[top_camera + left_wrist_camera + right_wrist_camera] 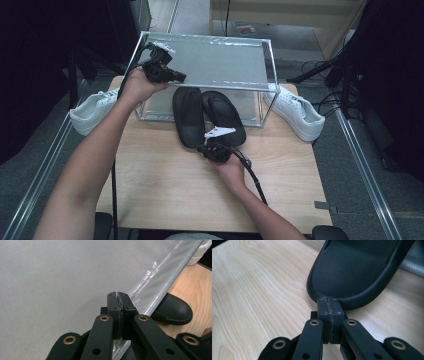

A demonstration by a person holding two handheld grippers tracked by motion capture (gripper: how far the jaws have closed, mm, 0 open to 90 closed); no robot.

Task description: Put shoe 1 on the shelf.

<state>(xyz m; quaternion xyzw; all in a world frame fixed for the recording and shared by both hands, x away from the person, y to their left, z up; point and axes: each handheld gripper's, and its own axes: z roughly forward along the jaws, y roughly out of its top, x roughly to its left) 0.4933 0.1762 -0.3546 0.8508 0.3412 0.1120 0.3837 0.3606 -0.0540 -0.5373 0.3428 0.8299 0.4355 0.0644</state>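
Two black slippers lie side by side, toes inside a clear box point(266, 102) at the back of the wooden table point(165, 185). My left gripper point(179, 77) point(117, 296) is shut on the front edge of the translucent grey sheet point(215, 62) point(62, 282) that covers the box. My right gripper point(201, 148) point(329, 300) is shut, its tips against the heel of the left slipper point(187, 112) point(357, 272); I see nothing between its jaws. The right slipper point(223, 114) lies next to it. In the left gripper view a black slipper toe point(175, 312) pokes out under the sheet.
A white sneaker point(92, 111) lies at the table's left edge and another point(300, 114) point(200, 252) at the right edge, beside the box. Bare wood point(249, 290) stretches in front of the slippers. A cable trails from my right gripper toward the near edge.
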